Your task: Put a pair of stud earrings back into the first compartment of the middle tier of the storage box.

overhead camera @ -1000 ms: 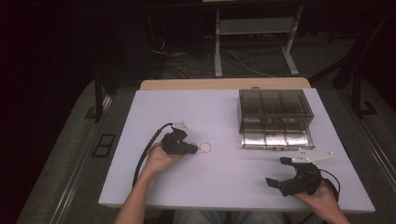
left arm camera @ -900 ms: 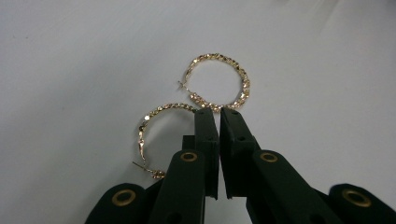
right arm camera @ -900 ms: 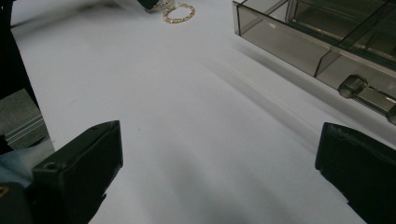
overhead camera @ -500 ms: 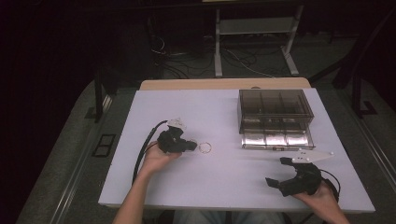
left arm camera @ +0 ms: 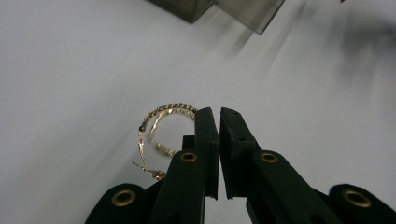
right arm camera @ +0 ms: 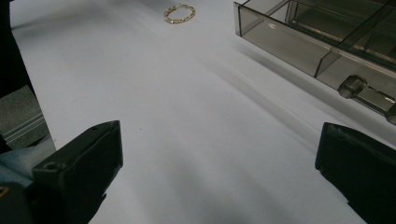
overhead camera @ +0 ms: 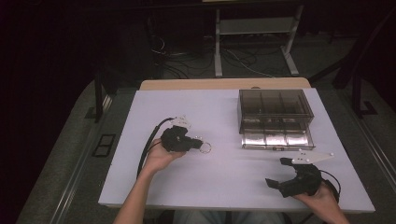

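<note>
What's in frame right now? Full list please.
Hoop earring: one, gold, pinched at its edge in the left gripper's jaws, over the table's middle.
Drawer box: one, smoky clear plastic with compartments, back right of the table; its drawer is pulled out toward the person.
Table: one, white top.
Shelf stand: one, pale, on the floor behind the table.
Left gripper: one, black, shut on the earring, left of centre.
Right gripper: one, black, jaws wide open, near right edge.
Forearms and hands: two, entering from the bottom.
</note>
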Motion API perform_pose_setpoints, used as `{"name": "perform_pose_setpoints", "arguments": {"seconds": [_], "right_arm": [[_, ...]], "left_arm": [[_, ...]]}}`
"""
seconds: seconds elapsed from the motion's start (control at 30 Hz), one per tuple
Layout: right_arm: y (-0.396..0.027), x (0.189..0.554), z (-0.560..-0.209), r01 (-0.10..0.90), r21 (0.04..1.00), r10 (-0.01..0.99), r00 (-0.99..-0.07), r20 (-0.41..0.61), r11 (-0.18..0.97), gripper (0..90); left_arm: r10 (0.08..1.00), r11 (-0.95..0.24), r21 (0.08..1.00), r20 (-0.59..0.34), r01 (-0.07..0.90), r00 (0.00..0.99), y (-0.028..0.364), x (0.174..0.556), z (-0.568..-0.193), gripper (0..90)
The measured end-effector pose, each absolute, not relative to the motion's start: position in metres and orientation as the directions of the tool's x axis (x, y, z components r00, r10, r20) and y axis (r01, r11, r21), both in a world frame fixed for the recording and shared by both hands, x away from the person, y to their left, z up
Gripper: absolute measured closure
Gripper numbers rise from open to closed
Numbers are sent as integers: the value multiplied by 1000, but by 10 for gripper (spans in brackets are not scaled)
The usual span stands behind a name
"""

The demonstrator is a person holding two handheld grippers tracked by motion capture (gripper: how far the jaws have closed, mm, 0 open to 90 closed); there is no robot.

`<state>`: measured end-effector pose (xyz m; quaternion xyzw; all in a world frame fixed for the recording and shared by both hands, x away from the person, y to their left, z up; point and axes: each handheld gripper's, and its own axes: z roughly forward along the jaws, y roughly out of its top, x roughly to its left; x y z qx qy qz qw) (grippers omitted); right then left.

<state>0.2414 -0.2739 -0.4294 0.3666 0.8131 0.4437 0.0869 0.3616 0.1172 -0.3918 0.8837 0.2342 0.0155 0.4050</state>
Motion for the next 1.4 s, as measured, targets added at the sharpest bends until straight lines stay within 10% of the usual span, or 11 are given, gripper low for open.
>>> {"name": "perform_pose_setpoints", "arguments": {"seconds": [1.4], "right_arm": [[-284, 239, -427, 515, 800, 702, -691, 173, 309, 2]], "left_arm": [[258, -642, 734, -66, 222, 964, 25, 377, -345, 856]]}}
